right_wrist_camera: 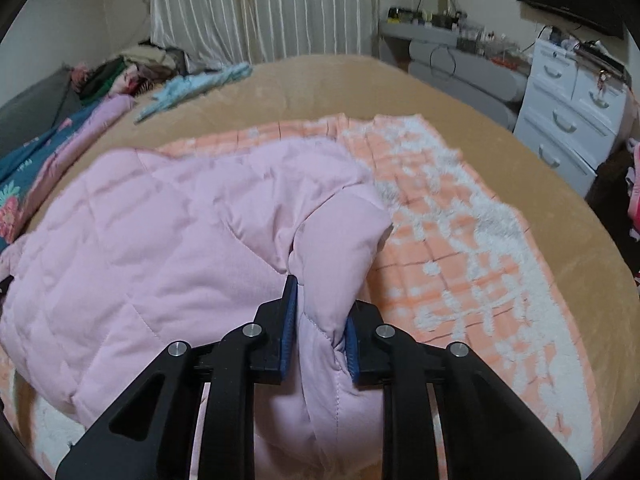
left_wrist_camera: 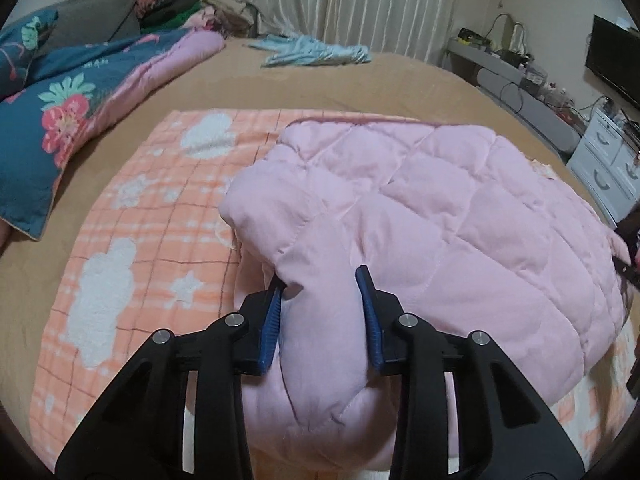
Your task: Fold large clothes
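Note:
A pink quilted padded jacket lies folded over on an orange checked towel blanket on the bed. My left gripper is shut on a thick fold at the jacket's left near corner, its blue pads pressing the fabric from both sides. In the right wrist view the jacket fills the left and middle. My right gripper is shut on a bunched fold at the jacket's right near corner. The right gripper's tip shows at the right edge of the left wrist view.
The tan bed cover spreads beyond the orange blanket. A blue floral quilt lies at the left, a light blue garment at the far side. White drawers and a cluttered grey desk stand at the right.

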{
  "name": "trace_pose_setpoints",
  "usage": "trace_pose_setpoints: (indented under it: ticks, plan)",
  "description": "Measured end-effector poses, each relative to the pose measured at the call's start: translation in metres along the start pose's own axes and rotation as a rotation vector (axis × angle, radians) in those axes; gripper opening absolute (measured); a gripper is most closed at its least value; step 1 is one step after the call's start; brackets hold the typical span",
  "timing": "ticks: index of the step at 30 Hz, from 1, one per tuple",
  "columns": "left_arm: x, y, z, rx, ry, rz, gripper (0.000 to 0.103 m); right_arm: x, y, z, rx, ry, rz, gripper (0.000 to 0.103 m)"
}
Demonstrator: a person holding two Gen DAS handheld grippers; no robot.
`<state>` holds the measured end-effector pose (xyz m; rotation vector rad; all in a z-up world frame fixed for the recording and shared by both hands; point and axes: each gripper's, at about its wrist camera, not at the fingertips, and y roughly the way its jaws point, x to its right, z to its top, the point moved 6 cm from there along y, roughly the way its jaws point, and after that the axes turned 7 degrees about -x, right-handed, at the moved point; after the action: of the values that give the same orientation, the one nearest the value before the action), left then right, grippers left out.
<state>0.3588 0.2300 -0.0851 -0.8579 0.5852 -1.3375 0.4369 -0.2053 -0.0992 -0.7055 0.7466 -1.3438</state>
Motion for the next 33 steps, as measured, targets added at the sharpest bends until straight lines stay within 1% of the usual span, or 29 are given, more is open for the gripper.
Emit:
trace_pose_setpoints:
  ticks: [6,9,12,15,17,19,21,23,24,26,27,31,33]
  plan:
    - [-0.002,0.011,0.001,-0.009,-0.006,0.004,0.034,-0.003,0.022,0.003,-0.047,-0.007,-0.019,0.024]
    - [-0.001,0.011,-0.001,-0.005,-0.009,0.004,0.035,-0.004,0.027,0.001,-0.058,-0.019,-0.032,0.028]
    - [-0.001,0.011,0.000,-0.005,-0.008,0.008,0.035,0.000,0.029,-0.001,-0.063,-0.013,-0.028,0.035]
    - [-0.002,0.005,-0.001,-0.010,-0.009,0.019,0.037,0.009,0.023,-0.003,-0.068,0.023,-0.027,0.054]
    - [-0.003,0.002,0.000,-0.008,-0.008,0.029,0.041,0.015,0.014,-0.005,-0.049,0.044,-0.030,0.084]
    - [-0.004,-0.004,-0.002,0.002,-0.005,0.042,0.044,0.018,-0.003,-0.008,-0.001,0.049,-0.020,0.094]
    - [-0.005,-0.008,-0.004,0.007,-0.009,0.049,0.049,0.019,-0.018,-0.012,0.027,0.051,0.003,0.097]
    - [-0.005,-0.017,-0.006,0.017,-0.017,0.043,0.061,0.019,-0.035,-0.017,0.057,0.056,0.035,0.098]
    - [-0.004,-0.021,-0.007,0.022,-0.020,0.034,0.064,0.019,-0.046,-0.020,0.077,0.060,0.052,0.099]
    - [-0.002,-0.032,-0.008,0.044,-0.022,0.023,0.077,0.019,-0.060,-0.022,0.104,0.064,0.078,0.099]
    - [-0.001,-0.036,-0.009,0.048,-0.020,0.026,0.079,0.019,-0.067,-0.023,0.118,0.065,0.093,0.099]
    - [0.005,-0.055,-0.013,0.060,-0.021,0.019,0.094,0.015,-0.090,-0.028,0.150,0.048,0.111,0.099]
    - [0.008,-0.065,-0.015,0.074,-0.013,0.024,0.094,0.013,-0.101,-0.031,0.170,0.036,0.112,0.099]
